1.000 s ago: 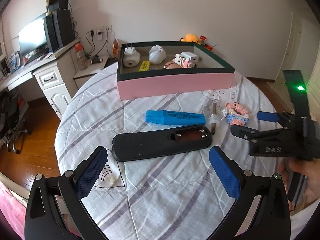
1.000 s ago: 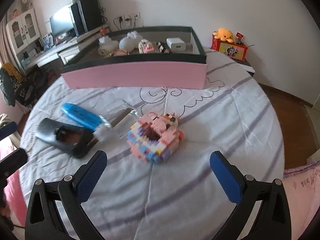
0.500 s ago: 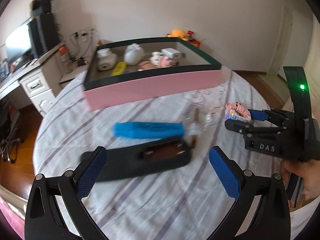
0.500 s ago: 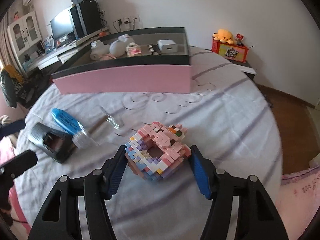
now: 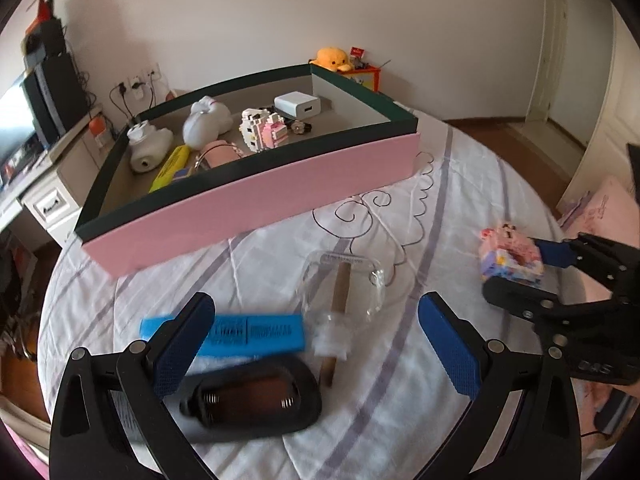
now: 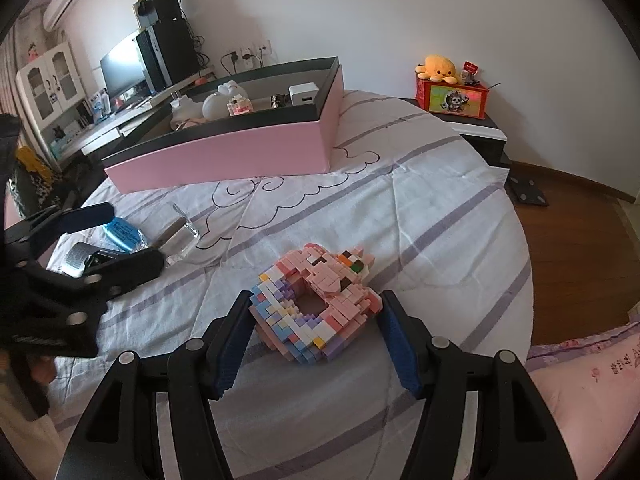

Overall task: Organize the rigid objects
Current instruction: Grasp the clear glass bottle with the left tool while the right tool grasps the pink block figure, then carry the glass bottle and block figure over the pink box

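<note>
The right gripper [image 6: 316, 322] is clamped on the pink brick-built ring [image 6: 316, 304]: both blue pads press its sides, and the ring sits square between them on the striped bedspread [image 6: 420, 208]. Its bottom edge is lost behind the jaws, so whether it has lifted off the cloth cannot be told.

The left gripper [image 5: 316, 344] has its jaws spread wide with nothing in them. Directly under its near left finger lies the black remote [image 5: 256, 402], battery bay up, its long axis running crosswise to the fingers. Just beyond it lies the blue highlighter [image 5: 240, 330], also crosswise; its left end is hidden by the left pad [image 5: 182, 346]. To the right of both, a clear plastic packet [image 5: 344, 284] with a brown stick inside lies lengthwise, pointing away from the gripper. Motion blur softens all three.

Farther ahead, and left of the right gripper's line, stands the pink box [image 6: 224, 156], open-topped and already holding a charger, figures and a yellow marker. My guess is that the ring goes there next, forward and leftward over the near wall.
</note>
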Demonstrator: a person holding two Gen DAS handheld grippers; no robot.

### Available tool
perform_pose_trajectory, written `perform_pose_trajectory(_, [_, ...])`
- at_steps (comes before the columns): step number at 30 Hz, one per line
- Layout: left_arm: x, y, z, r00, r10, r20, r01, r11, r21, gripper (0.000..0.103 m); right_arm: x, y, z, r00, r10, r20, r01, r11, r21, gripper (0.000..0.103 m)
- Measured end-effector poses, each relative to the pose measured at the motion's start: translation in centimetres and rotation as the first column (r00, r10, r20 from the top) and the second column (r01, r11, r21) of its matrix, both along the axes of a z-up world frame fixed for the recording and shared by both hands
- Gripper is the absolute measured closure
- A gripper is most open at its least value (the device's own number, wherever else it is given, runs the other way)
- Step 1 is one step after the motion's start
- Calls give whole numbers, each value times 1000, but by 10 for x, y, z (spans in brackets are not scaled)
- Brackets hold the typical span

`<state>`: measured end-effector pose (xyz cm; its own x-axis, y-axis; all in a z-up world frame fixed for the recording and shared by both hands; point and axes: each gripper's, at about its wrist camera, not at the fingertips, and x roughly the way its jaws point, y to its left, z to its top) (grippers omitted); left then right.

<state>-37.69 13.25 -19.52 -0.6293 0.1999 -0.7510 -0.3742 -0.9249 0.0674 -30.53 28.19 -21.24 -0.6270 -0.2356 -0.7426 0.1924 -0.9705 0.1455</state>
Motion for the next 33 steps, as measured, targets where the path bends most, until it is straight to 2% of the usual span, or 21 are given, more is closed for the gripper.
perform_pose_trajectory(2, [-6,2,-4,1000,0,5,0,1000,-20,1,-1,-1,-1,1000,6,-4,-6,1000,0,40])
perform_pose_trajectory(4, [-11,5,-8,1000,0,9,0,999,-35,14,-2,-1,-1,1000,9,-9,-9,1000,-3,40])
perform_pose_trajectory(8, [-16,11,-17,999,-29,39,31,998,-48,30,-1,0,-2,1000,11,-17,-11,1000,-6,40])
perform_pose_trajectory(11, [-13,16,-16,998,-57,34,58,997,-40,44,-1,-1,-2,1000,14,-21,-14,1000,3,39])
perform_pose_trajectory(12, [-12,18,-16,996,-79,34,80,996,-32,52,-1,-1,-2,1000,14,-21,-14,1000,6,39])
perform_pose_trajectory(15, [-10,19,-15,995,-92,25,93,995,-35,52,-1,-2,-2,1000,11,-23,-11,1000,9,39])
perform_pose_trajectory(21, [-2,8,-6,996,-84,17,84,996,20,52,-2,-2,-2,1000,-7,-21,7,1000,1,39])
perform_pose_trajectory(24, [5,1,0,997,-76,-2,76,997,20,52,-1,-5,0,1000,-11,-18,11,1000,6,39])
perform_pose_trajectory(33, [28,-32,22,998,-40,-45,44,996,82,52,15,-20,16,999,17,-47,-18,999,-29,39])
